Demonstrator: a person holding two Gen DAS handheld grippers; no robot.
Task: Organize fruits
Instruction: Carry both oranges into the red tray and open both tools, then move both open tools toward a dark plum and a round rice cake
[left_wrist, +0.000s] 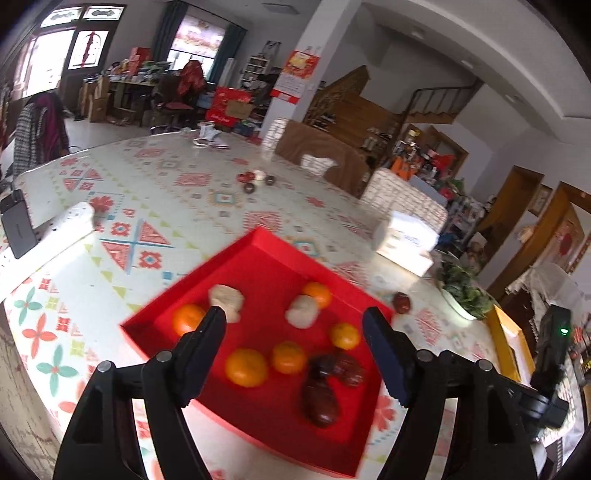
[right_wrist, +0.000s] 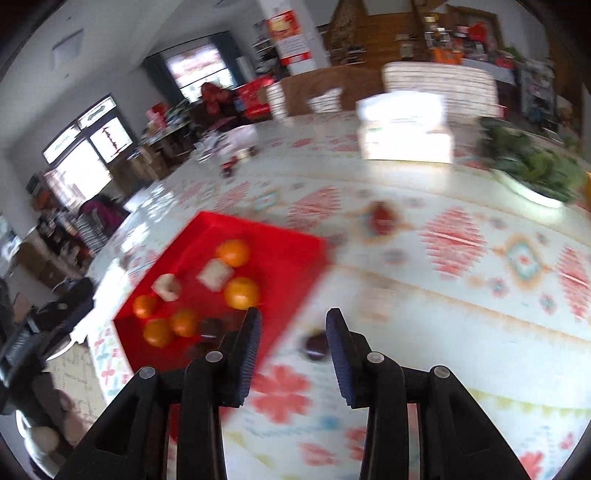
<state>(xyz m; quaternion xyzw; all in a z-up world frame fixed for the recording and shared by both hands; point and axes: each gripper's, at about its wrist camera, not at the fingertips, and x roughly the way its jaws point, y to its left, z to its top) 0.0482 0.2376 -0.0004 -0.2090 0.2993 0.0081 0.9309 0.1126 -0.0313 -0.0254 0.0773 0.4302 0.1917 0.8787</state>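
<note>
Both pairs of fingers stand apart and hold nothing; my left gripper (left_wrist: 293, 325) hovers over the near half of the red tray (left_wrist: 258, 242), and my right gripper (right_wrist: 291, 325) hangs above the tablecloth with a dark date (right_wrist: 316, 345) lying low between its tips, just right of the tray's edge; the right view is blurred, so I cannot tell how close the pads are to that fruit.

Most of the sorting looks done, as I judge it; inside the tray lie five oranges, the largest orange (left_wrist: 246, 367) nearest me, two pale lumpy pieces (left_wrist: 226, 297) toward the far side, and a cluster of dark red dates (left_wrist: 332, 384) in the near right corner, touching one another.

What is left, by my reading, is the loose fruit on the table; the dark date under my right fingers is the nearest, another red date (left_wrist: 401, 302) sits beyond the tray's right corner, near but not touching it, and a small group of dark fruits (left_wrist: 255, 179) lies well apart at the far middle of the table, too small to count surely.

Outward from there, a white tissue box (left_wrist: 404, 240) stands to the far right; a bowl of greens (left_wrist: 461, 291) sits near the right edge; a white power strip (left_wrist: 70, 221) and a phone (left_wrist: 18, 229) rest at the left.
</note>
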